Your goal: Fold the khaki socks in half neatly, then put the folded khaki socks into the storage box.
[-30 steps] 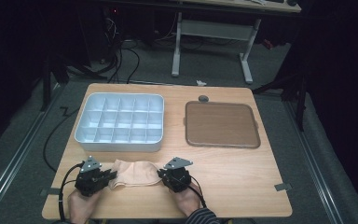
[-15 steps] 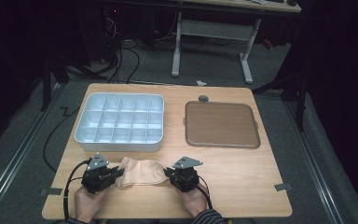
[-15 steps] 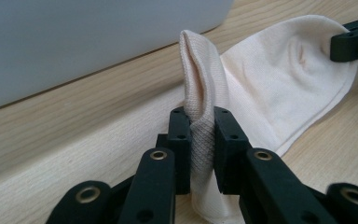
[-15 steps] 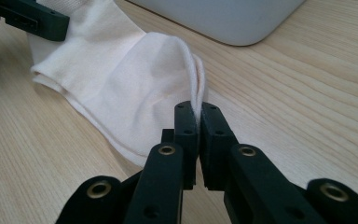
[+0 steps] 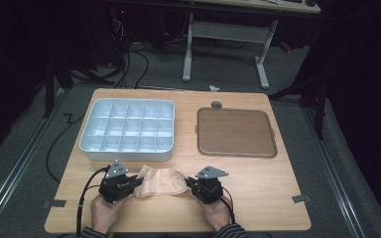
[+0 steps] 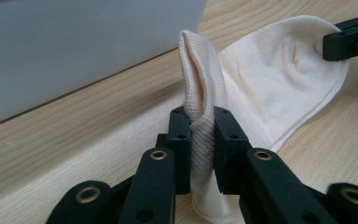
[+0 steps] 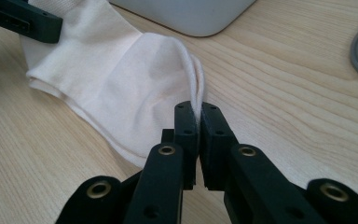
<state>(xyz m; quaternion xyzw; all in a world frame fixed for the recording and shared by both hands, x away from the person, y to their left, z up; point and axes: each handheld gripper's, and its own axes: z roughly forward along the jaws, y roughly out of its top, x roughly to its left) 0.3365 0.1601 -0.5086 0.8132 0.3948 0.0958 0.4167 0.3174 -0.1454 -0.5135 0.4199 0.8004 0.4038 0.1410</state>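
High view: a pale peach sock (image 5: pixel 159 181) lies stretched between two hand-held tongs on the wooden surface (image 5: pixel 258 198), just in front of the white compartment tray (image 5: pixel 128 130). The left tongs (image 5: pixel 138 181) are clenched on the sock's ribbed cuff end, the right tongs (image 5: pixel 187 183) on the opposite end, so the fabric spans the gap between them. Gripping both ends at once appears meant to keep the sock spread and under control, ready to be folded or carried toward the tray behind it.

In the left gripper view, the sock (image 6: pixel 261 79) bunches into an upright pleat where the left tongs (image 6: pixel 201 140) pinch it, its knit weave showing plainly between the black pads, while the rest fans out flat. The right gripper view has the right tongs (image 7: pixel 198 126) nipping a thin doubled edge of the sock (image 7: pixel 121 79), the cloth smooth and soft, faintly creased, with a stitched rim along its lower side.

Beyond the sock, the tray sits empty in all its compartments, and to the tray's right rests a brown lid (image 5: pixel 235 132) with a grey rim, well apart from the sock. A person's hands (image 5: pixel 104 210) hold the tools at the near edge of the surface.
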